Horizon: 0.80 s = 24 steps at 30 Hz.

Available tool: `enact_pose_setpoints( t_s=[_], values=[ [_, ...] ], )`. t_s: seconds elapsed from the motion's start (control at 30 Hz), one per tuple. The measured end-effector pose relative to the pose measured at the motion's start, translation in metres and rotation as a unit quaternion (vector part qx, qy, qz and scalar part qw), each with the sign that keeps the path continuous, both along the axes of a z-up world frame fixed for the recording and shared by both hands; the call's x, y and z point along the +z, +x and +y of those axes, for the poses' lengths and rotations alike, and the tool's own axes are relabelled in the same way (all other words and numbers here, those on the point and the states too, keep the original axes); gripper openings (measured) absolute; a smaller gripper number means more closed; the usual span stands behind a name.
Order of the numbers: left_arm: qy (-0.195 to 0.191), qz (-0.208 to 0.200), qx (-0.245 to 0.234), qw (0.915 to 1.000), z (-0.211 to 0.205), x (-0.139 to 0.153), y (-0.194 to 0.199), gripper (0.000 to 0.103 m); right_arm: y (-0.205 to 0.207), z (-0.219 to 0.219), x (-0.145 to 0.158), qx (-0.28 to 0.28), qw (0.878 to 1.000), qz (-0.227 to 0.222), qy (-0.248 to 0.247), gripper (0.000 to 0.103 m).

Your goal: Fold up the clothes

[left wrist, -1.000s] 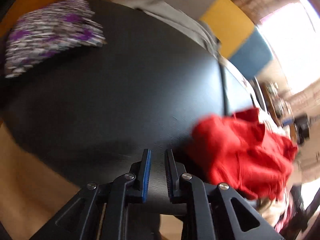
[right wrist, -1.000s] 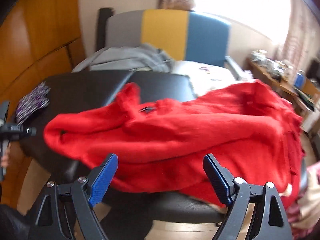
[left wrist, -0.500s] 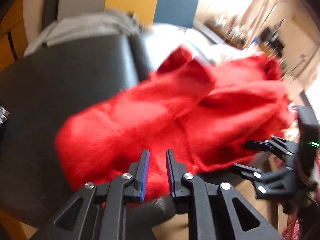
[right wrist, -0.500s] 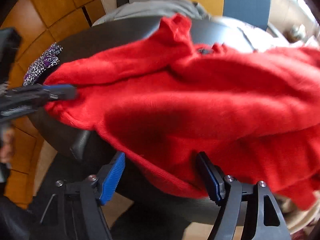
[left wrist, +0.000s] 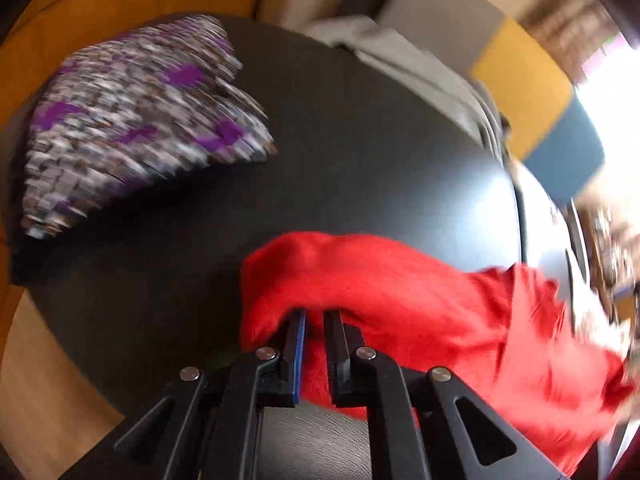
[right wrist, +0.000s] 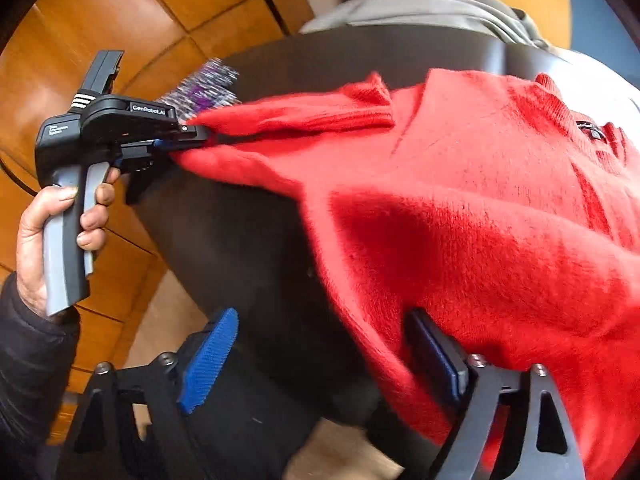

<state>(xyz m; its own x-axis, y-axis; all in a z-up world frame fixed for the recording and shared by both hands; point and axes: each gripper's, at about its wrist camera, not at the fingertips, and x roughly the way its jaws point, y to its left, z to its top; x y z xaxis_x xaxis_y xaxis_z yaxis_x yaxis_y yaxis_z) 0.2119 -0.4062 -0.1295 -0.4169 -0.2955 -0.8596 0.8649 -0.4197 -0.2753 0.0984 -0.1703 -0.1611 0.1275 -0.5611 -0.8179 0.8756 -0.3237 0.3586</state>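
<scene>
A red sweater (left wrist: 400, 288) (right wrist: 460, 200) lies spread over the right half of the round black table (left wrist: 360, 140) (right wrist: 240, 232). My left gripper (left wrist: 315, 314) (right wrist: 204, 136) has the sweater's left end between its narrow jaws; they are closing and pinch the fabric. A person's hand (right wrist: 52, 216) holds that gripper at the table's left rim. My right gripper (right wrist: 322, 316) stands wide at the near table edge, its jaws opening. The sweater's lower edge drapes over its right finger (right wrist: 436, 356), and its blue left pad (right wrist: 208, 360) is free.
A folded purple-patterned garment (left wrist: 132, 128) (right wrist: 204, 88) rests at the table's far left. A grey garment (left wrist: 408, 60) (right wrist: 420, 8) lies at the back, before a chair with yellow and blue panels (left wrist: 520, 80). Wooden floor surrounds the table.
The left gripper has taken hold of the sweater's left end and drawn it left across the table. The right gripper has sunk toward the sweater's near edge and stays wide.
</scene>
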Motion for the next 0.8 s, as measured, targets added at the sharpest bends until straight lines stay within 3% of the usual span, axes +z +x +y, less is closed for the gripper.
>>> enact_pose_setpoints(
  t_s=[0.1, 0.17, 0.3, 0.4, 0.5, 0.6, 0.73, 0.8],
  values=[
    [-0.034, 0.030, 0.006, 0.9989, 0.012, 0.028, 0.010, 0.017, 0.006, 0.006, 0.026, 0.000, 0.999, -0.008, -0.040, 0.085],
    [-0.053, 0.040, -0.029, 0.9974, 0.032, 0.041, 0.000, 0.017, -0.001, 0.019, 0.046, -0.016, 0.998, 0.004, -0.060, 0.085],
    [-0.073, 0.037, -0.145, 0.9861, 0.069, 0.048, -0.037, 0.018, -0.035, 0.041, 0.080, -0.075, 0.992, 0.064, -0.073, 0.085],
    [-0.064, 0.018, -0.224, 0.9723, 0.105, 0.028, -0.098, 0.018, -0.080, 0.057, 0.093, -0.133, 0.983, 0.115, -0.050, 0.085],
    [-0.068, -0.005, -0.273, 0.9595, 0.129, 0.011, -0.137, 0.018, -0.136, 0.056, 0.082, -0.175, 0.975, 0.136, -0.003, 0.085],
    [-0.064, -0.021, -0.291, 0.9543, 0.134, -0.007, -0.166, 0.018, -0.188, 0.048, 0.061, -0.194, 0.971, 0.135, 0.046, 0.078],
    [-0.062, -0.056, -0.289, 0.9537, 0.116, -0.030, -0.195, 0.018, -0.245, 0.031, 0.030, -0.200, 0.967, 0.114, 0.112, 0.073],
    [-0.064, -0.050, -0.289, 0.9537, 0.105, -0.035, -0.202, 0.022, -0.262, 0.018, 0.014, -0.201, 0.965, 0.103, 0.135, 0.071]
  ],
)
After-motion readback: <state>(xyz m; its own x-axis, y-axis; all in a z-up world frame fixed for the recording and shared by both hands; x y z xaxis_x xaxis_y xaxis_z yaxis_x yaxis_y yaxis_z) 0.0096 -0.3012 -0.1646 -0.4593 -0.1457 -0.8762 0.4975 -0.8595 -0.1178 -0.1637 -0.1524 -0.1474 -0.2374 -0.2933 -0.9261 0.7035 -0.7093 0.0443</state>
